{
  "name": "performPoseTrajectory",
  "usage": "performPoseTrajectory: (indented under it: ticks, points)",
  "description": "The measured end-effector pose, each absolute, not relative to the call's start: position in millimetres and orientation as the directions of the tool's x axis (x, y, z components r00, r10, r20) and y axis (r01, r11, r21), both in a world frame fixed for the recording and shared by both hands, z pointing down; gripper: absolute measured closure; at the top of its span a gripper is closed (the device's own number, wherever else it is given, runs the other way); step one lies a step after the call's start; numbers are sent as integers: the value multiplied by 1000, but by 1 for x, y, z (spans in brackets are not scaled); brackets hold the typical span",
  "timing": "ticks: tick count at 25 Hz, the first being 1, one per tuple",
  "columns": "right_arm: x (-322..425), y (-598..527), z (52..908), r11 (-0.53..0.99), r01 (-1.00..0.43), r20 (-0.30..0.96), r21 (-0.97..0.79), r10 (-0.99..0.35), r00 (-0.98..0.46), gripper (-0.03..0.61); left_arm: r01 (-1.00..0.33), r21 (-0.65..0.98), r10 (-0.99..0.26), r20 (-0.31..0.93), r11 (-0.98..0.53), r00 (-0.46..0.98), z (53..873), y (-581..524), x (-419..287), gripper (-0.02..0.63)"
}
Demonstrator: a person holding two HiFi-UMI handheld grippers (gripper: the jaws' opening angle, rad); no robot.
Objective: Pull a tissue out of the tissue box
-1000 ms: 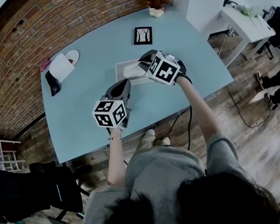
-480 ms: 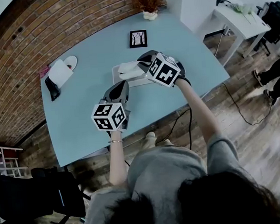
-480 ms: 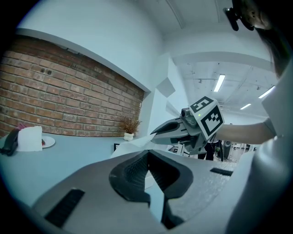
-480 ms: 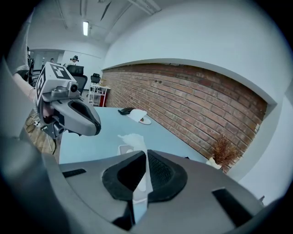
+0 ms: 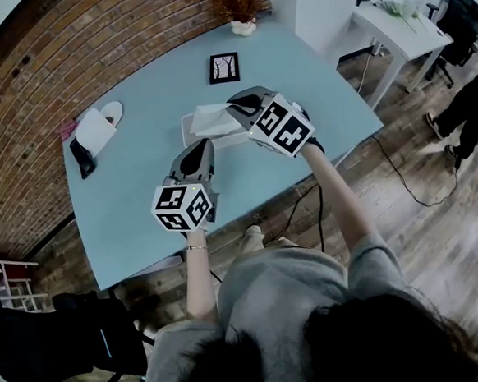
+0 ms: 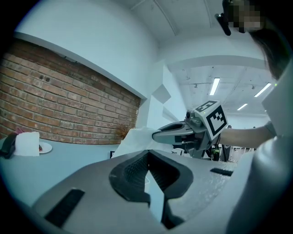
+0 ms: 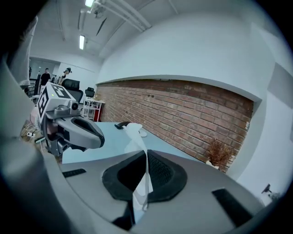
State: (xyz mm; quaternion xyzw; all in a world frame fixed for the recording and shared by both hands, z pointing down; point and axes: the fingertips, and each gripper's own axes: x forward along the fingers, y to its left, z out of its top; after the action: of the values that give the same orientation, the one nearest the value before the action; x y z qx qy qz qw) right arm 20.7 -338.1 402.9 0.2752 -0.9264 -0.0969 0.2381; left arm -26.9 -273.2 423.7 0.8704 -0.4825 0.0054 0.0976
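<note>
Raised since the earlier frame, the right gripper (image 5: 234,106) has drawn the tissue (image 5: 211,117) up and spread it over the box (image 5: 188,136), which sits mid-table (image 5: 140,186). Its jaws are clamped on the tissue (a white fold runs down between them in the right gripper view). The left gripper (image 5: 202,145) hovers just beside the box's near edge, contact not confirmable, with its jaws together and nothing between them.
</note>
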Motion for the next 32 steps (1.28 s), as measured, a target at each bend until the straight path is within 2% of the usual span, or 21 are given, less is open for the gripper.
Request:
performPoseTrajectory:
  ticks: [15, 32]
  points:
    - [48, -303, 397, 785, -596, 174, 168, -619, -766, 577, -837, 113, -841, 19, -536, 541, 409, -244, -25, 611]
    - [57, -275, 409, 763, -642, 111, 68, -646, -755, 578, -837, 95, -840, 13, -539, 542, 409, -221, -33, 611]
